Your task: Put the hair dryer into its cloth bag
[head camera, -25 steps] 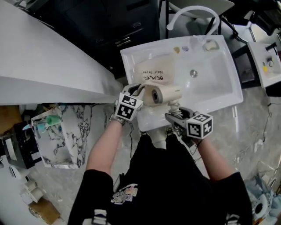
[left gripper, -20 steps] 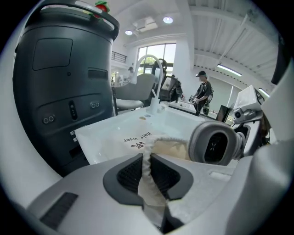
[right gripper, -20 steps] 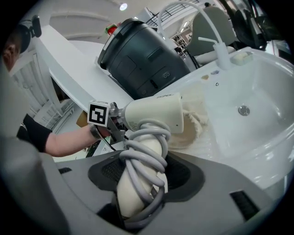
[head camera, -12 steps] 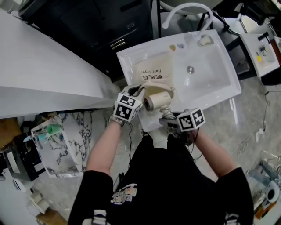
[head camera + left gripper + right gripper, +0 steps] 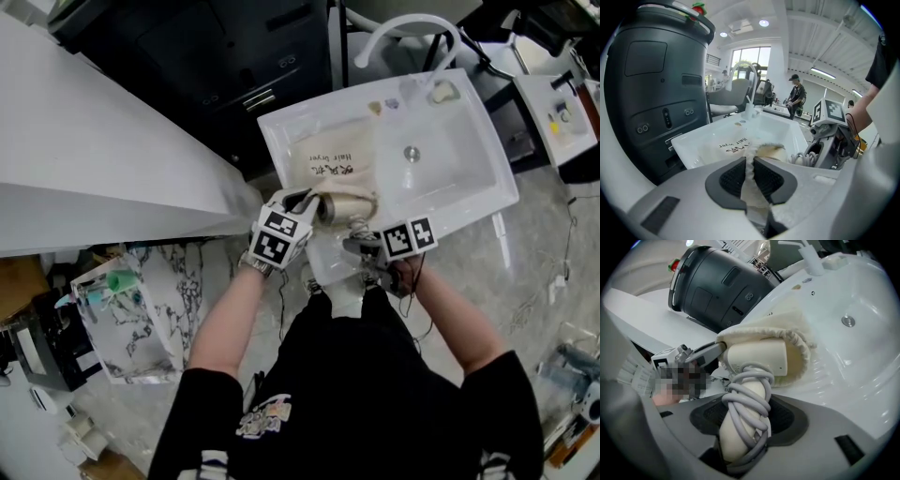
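Cream hair dryer [image 5: 757, 359] has slid into cloth bag [image 5: 764, 329]; right tool [image 5: 745, 416] clamps its cord-wrapped handle, left tool [image 5: 751, 171] pinches bag rim.

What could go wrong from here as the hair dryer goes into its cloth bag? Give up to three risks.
1. The left gripper pinches only a thin fold of the cloth bag; the fabric may slip out and the mouth collapse.
2. The hair dryer is only partly inside the mouth, so its barrel may catch on the gathered rim.
3. The cord wound round the handle in the right gripper may loosen and snag.
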The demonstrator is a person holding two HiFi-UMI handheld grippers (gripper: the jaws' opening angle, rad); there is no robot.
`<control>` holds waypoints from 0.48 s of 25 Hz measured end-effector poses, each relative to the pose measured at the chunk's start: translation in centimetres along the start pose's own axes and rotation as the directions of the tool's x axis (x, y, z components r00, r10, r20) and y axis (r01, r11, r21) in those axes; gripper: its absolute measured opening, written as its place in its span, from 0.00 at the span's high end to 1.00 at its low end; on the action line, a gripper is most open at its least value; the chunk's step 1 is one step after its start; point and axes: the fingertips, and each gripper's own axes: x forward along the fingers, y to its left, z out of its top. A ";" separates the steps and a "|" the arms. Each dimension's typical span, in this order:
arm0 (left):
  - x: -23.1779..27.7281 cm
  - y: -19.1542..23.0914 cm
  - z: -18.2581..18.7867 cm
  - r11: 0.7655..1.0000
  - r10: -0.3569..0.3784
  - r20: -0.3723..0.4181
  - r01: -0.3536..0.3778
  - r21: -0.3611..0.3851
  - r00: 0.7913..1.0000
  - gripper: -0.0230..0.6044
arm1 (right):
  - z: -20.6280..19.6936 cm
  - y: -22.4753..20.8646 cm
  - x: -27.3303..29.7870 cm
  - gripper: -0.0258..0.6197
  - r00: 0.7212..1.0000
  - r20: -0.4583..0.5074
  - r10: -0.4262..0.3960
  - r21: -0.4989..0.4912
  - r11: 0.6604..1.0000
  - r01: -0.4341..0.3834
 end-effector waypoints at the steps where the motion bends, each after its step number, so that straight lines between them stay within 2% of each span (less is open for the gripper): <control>1: -0.1 -0.1 0.1 1.000 -0.004 0.003 0.004 0.001 1.000 0.89 | 0.5 -0.1 0.2 0.59 1.000 0.009 -0.007 0.003 1.000 0.007; 12: -1.2 -0.6 1.1 1.000 -0.023 0.032 0.024 -0.019 0.999 0.89 | 4.4 -0.9 2.4 0.59 0.991 0.096 -0.088 -0.003 0.996 0.089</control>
